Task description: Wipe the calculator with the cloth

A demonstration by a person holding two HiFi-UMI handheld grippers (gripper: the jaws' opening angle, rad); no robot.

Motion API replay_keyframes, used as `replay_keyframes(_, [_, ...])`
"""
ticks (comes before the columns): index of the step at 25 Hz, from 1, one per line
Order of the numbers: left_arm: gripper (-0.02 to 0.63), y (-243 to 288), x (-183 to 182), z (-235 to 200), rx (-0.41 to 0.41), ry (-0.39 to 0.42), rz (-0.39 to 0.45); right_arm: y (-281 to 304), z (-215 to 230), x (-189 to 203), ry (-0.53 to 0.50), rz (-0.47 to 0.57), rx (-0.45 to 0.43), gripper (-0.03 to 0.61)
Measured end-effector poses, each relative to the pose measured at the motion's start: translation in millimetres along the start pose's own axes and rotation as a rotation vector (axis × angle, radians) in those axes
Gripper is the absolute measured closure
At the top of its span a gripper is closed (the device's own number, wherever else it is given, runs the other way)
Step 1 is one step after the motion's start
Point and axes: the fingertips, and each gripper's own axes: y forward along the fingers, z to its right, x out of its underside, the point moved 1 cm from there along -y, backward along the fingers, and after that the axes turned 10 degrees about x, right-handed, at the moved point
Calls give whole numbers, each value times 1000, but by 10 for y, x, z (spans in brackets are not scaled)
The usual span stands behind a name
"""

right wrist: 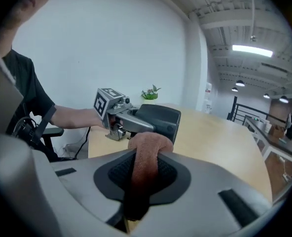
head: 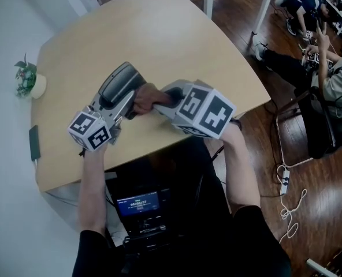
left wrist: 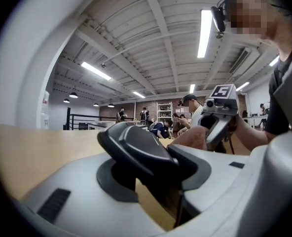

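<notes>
Our left hand-held gripper [left wrist: 153, 179] grasps the calculator [left wrist: 136, 149] over the worktop [head: 159, 39]; our right hand-held gripper [right wrist: 142, 174] clenches the brown cloth [right wrist: 148, 147] just beside it

The calculator [right wrist: 159, 118] is a dark, flat slab with rounded corners. It is held clear of the pale wooden counter [right wrist: 220, 132], clamped between the jaws of the left gripper [left wrist: 153, 181] and tipped up on edge, one broad face turned toward the cloth [right wrist: 145, 154]. The cloth is reddish-brown and soft, folded into a thick strip and pinched between the jaws of the right gripper [right wrist: 138, 181]. Its rounded, bulging end sticks out past them, right at the calculator's lower edge.
</notes>
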Motion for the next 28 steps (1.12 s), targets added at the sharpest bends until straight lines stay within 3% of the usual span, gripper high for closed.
replay_keyframes(2, [423, -51, 31, -85, 2, -84, 39, 27, -10, 30, 11, -6, -17, 522])
replay_keyframes(4, [423, -132, 97, -196, -21, -157, 51, 41, 104, 159, 112, -6, -3, 522])
replay_keyframes(6, [423, -192, 111, -243, -39, -160, 39, -20, 369, 303, 210, -15, 110, 522])
replay_keyframes(8, [420, -208, 88, -219, -42, -95, 4, -137, 573, 229, 246, 29, 233, 522])
replay_keyframes(10, [416, -184, 42, -139, -45, 23, -51, -214, 535, -167, 222, 154, 259, 522])
replay_keyframes(13, [417, -82, -13, 26, -45, 223, -139, -104, 87, -825, 79, 279, 185, 522])
replay_keyframes(16, [423, 18, -17, 162, -39, 328, -184, 242, -386, -1044, -113, 212, 120, 521])
replay_keyframes(19, [425, 33, 1, 219, -39, 338, -184, 457, -438, -966, -194, 131, 139, 518])
replay_keyframes(23, [428, 25, -14, 232, -27, 343, -179, 369, -98, -851, -73, 127, 186, 518])
replay_keyframes(28, [429, 8, 0, 189, -31, 305, -149, 221, 655, -495, 81, 77, 362, 520])
